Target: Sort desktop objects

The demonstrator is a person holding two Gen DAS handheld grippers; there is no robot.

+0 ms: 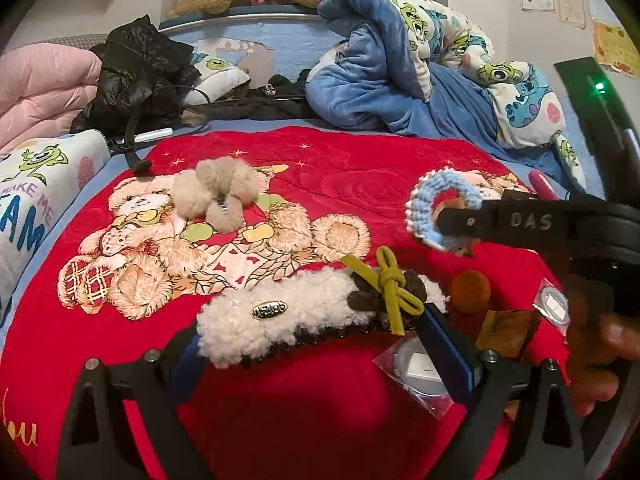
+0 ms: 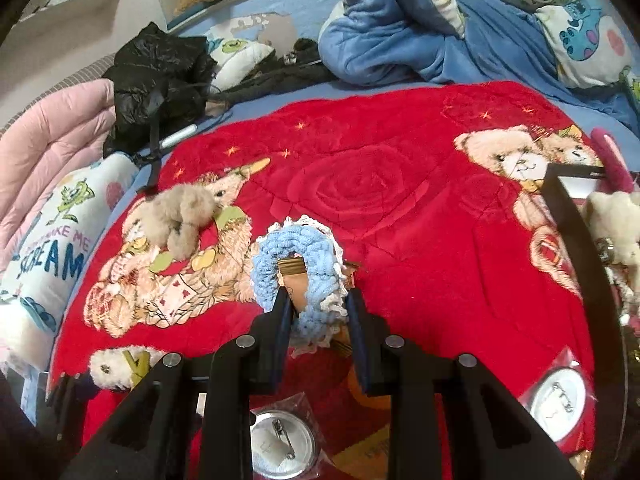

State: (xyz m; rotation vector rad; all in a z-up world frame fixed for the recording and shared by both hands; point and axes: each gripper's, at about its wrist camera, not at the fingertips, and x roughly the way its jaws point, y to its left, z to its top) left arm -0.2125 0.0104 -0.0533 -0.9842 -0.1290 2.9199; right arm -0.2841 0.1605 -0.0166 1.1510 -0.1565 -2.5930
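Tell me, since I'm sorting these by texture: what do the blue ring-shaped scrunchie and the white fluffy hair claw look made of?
The blue ring-shaped scrunchie, pinched in the right tongs, looks like crocheted yarn, matte: knobbly stitches and a white lacy edge show. The white fluffy hair claw, between the left tongs, seems covered in curly plush fleece, with a shiny, probably metal, oval tag; its dark teeth look plastic, though that is uncertain.

The left gripper (image 1: 320,344) points toward twelve o'clock, low over the bedding, its two fingers spread wide, one at seven o'clock and one at five o'clock of its own view, closed on the fluffy white hair clip (image 1: 280,312) lying across them. The right gripper (image 2: 318,312) reaches in from three o'clock of the left view, its fingers drawn near together, pinching the blue crochet scrunchie (image 2: 296,268). A bare hand (image 1: 600,360) shows at four o'clock, blurred.
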